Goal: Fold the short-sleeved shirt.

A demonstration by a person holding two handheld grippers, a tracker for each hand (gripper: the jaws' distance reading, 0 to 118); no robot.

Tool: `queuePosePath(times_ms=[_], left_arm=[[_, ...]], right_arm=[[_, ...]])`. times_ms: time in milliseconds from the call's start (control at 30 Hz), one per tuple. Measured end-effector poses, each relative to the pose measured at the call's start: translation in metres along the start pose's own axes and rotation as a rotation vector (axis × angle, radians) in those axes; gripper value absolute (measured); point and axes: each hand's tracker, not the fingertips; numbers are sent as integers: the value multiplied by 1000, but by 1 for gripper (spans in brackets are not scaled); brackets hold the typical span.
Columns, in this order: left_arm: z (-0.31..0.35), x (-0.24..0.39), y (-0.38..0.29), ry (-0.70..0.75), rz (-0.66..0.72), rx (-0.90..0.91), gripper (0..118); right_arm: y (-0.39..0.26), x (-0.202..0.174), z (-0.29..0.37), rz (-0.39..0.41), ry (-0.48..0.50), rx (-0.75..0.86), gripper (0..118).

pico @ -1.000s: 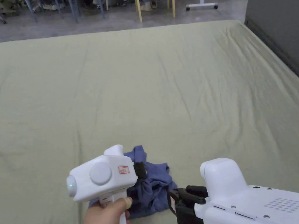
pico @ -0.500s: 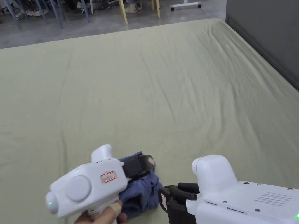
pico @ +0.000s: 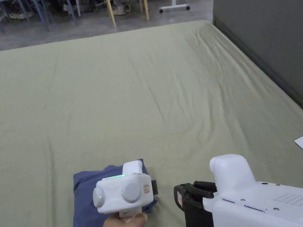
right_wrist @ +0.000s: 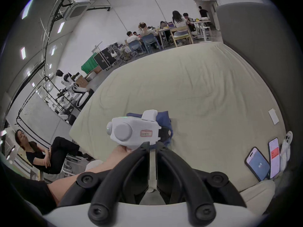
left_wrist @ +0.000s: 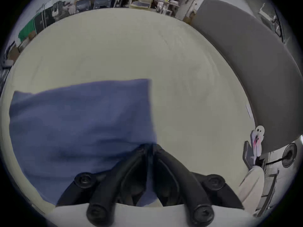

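Note:
The blue short-sleeved shirt (pico: 84, 192) lies near the front edge of the green-sheeted bed (pico: 148, 88). In the left gripper view the shirt (left_wrist: 78, 119) spreads as a smooth panel to the left of the jaws. My left gripper (left_wrist: 150, 147) is shut on the shirt's right edge, and blue cloth shows between its jaws. In the head view a hand holds the left gripper (pico: 154, 187) over the shirt. My right gripper (pico: 181, 196) hovers just to the right, apart from the cloth. Its jaws stand shut with nothing between them in the right gripper view (right_wrist: 152, 144).
A grey padded wall (pico: 260, 44) runs along the bed's right side. A white paper (pico: 299, 142) and two phones (right_wrist: 257, 163) lie at the right edge. Chairs and people sit beyond the far edge, and a seated person (right_wrist: 41, 155) is at the left.
The shirt was a crumpled heap under the left gripper; now it lies as a smoother panel stretching left. The left gripper has turned and dropped lower. The right gripper stays beside it.

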Motion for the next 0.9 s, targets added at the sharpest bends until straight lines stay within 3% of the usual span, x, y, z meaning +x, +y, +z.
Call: queuePosePath(times_ms=[133, 233, 333, 433, 533, 600, 833, 867, 900], left_arm=[[-1, 11, 3, -260, 127, -99, 6], [31, 8, 0, -254, 64, -26, 6], [75, -44, -2, -313, 197, 59, 6], [120, -121, -13, -248, 304, 132, 6], [151, -179, -25, -101, 333, 170, 6], [165, -205, -35, -67, 368, 181, 6], [169, -224, -55, -73, 449, 172, 6], [166, -224, -55, -82, 456, 167, 6], [163, -222, -55, -90, 462, 161, 6]], right_arm=[[2, 3, 8, 8, -10, 9, 8], [8, 3, 9, 46, 4, 36, 8], [20, 3, -4, 65, 101, 52, 8], [34, -2, -48, 60, 199, 9, 8], [37, -11, -112, 119, 239, -60, 8], [35, -10, -159, 116, 261, -102, 8], [-4, 27, -297, 43, 46, -404, 8], [-14, 35, -305, 44, 41, -418, 7], [-17, 43, -305, 12, 105, -365, 7]])
